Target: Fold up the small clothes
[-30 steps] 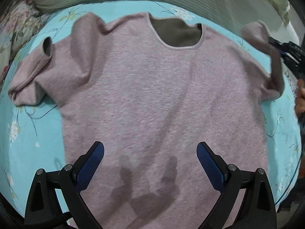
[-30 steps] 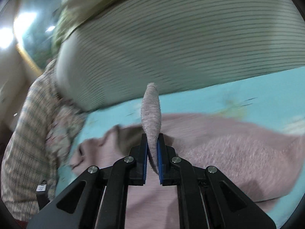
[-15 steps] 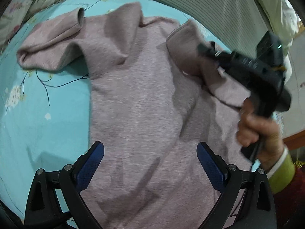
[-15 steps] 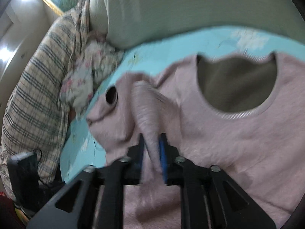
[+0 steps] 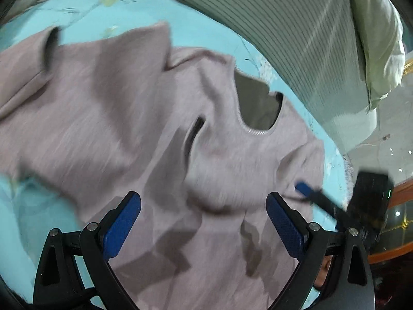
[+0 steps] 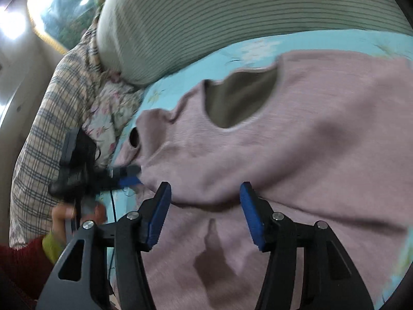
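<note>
A mauve short-sleeved sweater [image 5: 134,118] lies on a turquoise flowered sheet [image 5: 144,13], neck hole [image 5: 258,108] toward the far side. Its right sleeve is folded over onto the body, cuff opening [image 5: 193,134] near the middle. My left gripper [image 5: 204,222] is open and empty just above the sweater's lower body. My right gripper [image 6: 205,214] is open and empty over the folded edge of the sweater [image 6: 296,155]; it also shows in the left wrist view [image 5: 307,192] at the right. The left gripper shows in the right wrist view [image 6: 129,177] at the sweater's left edge.
A striped grey-green pillow [image 6: 232,20] lies along the far side of the sheet. A plaid blanket [image 6: 51,118] and a flowered cloth [image 6: 108,118] are heaped at the left. A pale pillow [image 5: 374,38] sits at the far right.
My right gripper carried the right sleeve across onto the sweater's body, opened and let it go, then drew back to the right. My left gripper stayed open and swung toward the sweater's left side.
</note>
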